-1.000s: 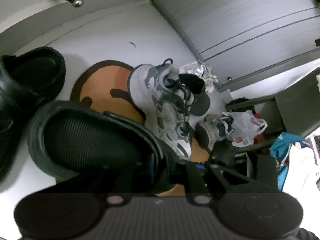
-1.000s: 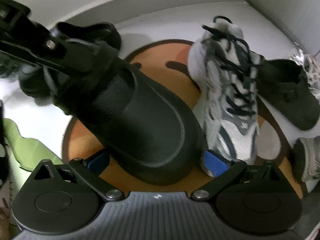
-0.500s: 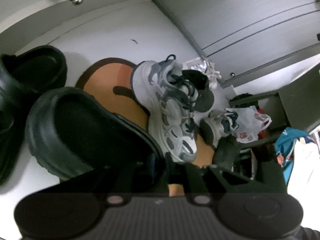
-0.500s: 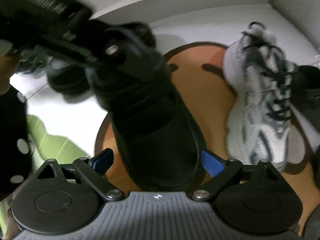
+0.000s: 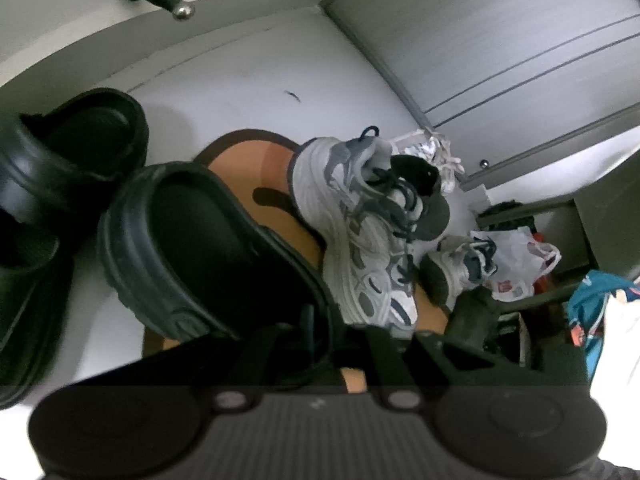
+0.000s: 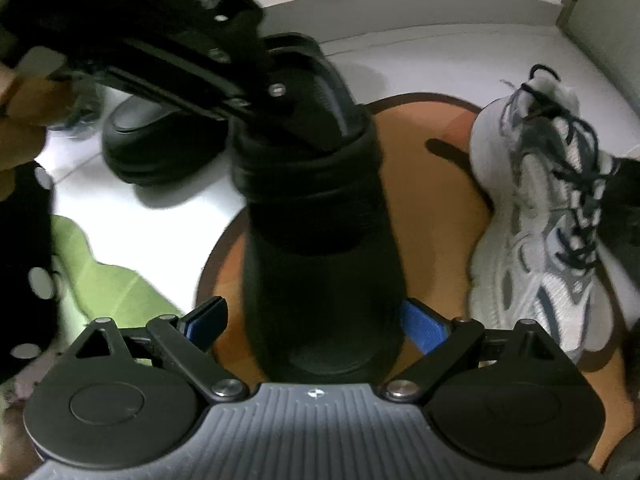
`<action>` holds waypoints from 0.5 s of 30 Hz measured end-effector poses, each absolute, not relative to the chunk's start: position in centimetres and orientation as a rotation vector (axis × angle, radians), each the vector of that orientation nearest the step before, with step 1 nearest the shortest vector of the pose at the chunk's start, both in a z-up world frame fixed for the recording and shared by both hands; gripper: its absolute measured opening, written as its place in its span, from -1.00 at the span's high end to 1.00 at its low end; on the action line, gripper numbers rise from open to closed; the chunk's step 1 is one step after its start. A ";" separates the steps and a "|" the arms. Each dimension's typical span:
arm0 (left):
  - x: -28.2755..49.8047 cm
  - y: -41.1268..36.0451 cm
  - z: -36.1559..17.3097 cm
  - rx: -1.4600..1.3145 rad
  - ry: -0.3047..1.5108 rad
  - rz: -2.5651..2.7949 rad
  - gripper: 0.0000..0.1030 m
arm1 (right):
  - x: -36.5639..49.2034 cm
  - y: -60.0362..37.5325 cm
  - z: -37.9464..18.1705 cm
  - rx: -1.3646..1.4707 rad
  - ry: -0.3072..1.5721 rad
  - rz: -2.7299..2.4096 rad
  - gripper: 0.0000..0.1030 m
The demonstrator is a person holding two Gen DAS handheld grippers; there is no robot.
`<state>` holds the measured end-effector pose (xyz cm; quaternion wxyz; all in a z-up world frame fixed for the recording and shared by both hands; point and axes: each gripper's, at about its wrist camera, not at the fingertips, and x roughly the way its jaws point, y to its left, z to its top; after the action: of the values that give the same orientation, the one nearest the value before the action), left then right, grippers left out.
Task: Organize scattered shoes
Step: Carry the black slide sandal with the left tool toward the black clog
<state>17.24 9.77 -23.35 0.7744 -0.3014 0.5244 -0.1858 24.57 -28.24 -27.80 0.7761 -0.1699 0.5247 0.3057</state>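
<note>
While the left gripper (image 6: 280,120) is clamping the black clog (image 6: 320,248) at its heel above the orange mat (image 6: 436,216), the right gripper's (image 6: 316,320) fingers are sitting wide around its toe. Just beside it, a grey sneaker (image 6: 540,240) is lying on the mat.

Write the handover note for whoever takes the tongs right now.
Left tongs: shut on the black clog, gripping its heel end, held over the orange mat.
Right tongs: open, pads either side of the clog's toe, not clamped.
Second black clog lies on the white floor to the left.
Grey-white sneaker sits on the mat's right side; its mate lies further off.
Done: one clog lifted. Left: set it beside its partner, then pair the sneakers.
</note>
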 end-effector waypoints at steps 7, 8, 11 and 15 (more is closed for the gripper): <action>17.3 9.9 -23.4 -0.656 1.141 -0.397 0.86 | 26.0 -27.7 -27.0 -0.295 1.154 0.633 -0.89; 17.4 9.9 -23.4 -0.661 1.143 -0.399 0.87 | 26.0 -27.8 -27.1 -0.286 1.154 0.626 -0.90; 17.5 9.8 -23.6 -0.676 1.149 -0.407 0.87 | 26.2 -27.9 -27.2 -0.260 1.153 0.606 -0.95; 17.6 9.8 -23.5 -0.672 1.149 -0.404 0.87 | 26.4 -28.0 -27.3 -0.226 1.152 0.578 -0.93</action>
<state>17.61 9.78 -23.55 0.7678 -0.3097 0.5291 -0.1862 26.44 -28.02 -27.32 0.7935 -0.1052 0.5357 0.2687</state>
